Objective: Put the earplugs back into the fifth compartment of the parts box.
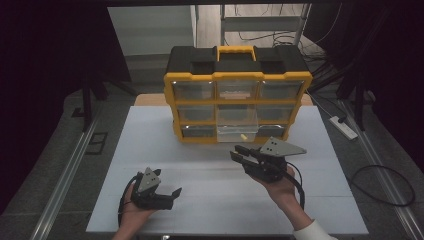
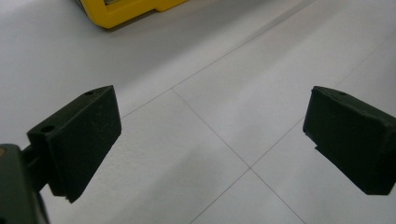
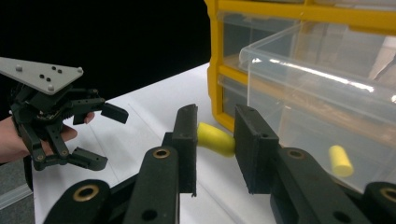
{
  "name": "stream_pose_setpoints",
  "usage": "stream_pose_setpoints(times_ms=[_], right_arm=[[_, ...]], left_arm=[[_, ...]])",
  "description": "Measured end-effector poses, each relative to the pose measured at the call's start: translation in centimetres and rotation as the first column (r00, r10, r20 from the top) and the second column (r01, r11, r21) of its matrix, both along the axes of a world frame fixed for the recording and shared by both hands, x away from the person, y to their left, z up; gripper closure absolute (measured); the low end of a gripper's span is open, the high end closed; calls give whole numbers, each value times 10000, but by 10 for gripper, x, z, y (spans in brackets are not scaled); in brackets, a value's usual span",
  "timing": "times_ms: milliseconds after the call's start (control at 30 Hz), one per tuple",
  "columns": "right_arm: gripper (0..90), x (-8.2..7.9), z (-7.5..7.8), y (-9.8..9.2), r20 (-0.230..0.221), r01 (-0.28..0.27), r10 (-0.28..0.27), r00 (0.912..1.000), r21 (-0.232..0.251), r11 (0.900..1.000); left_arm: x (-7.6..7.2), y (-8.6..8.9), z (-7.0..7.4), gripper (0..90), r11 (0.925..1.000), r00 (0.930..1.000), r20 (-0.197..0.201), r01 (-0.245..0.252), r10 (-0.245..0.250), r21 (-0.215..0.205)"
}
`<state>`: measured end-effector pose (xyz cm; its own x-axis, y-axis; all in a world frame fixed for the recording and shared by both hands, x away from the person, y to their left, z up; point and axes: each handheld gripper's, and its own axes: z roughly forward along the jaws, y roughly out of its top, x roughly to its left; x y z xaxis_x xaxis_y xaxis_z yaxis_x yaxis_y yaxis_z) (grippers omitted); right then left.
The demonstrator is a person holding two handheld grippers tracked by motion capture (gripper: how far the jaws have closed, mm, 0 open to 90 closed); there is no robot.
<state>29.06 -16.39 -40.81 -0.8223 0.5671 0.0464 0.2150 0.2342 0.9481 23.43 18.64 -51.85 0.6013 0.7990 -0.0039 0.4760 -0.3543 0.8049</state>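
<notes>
Right gripper (image 3: 215,140) pinches a yellow foam earplug (image 3: 215,138) between its closed jaws, held above the white table (image 1: 150,150) just in front of a pulled-out clear drawer (image 3: 327,93) of the yellow organizer (image 1: 237,77). A second yellow earplug (image 3: 340,160) lies inside that drawer. Left gripper (image 1: 167,196) rests low over the table, jaws wide apart and empty

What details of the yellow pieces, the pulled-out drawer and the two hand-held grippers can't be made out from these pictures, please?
- Yellow piece in the right hand-held gripper: both ends hidden behind its pads in the right gripper view.
- Second yellow piece in the clear drawer: outline softened by the drawer wall; too small in the high view to tell its shape.
- Other drawers of the organizer: contents lost to glare and distance.
- Left hand-held gripper: body cut off by the bottom edge of its own view.
</notes>
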Motion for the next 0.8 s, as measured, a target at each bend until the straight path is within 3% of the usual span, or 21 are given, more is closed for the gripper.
stream_pose_setpoints(times_ms=[233, 467, 800], right_arm=[[707, 0, 9, -3, 168, 60, -63, 9998, 146, 9999], [707, 4, 27, -7, 554, 149, -164, 9983, 283, 9995], [708, 25, 53, -8, 753, 556, -573, 9955, 242, 9982]], left_arm=[[0, 0, 0, 39, 10000, 10000, -13, -51, 51, -14], [0, 0, 0, 39, 10000, 9999, 36, -96, 96, -12], [0, 1, 0, 39, 10000, 9999, 93, -68, 69, -23]])
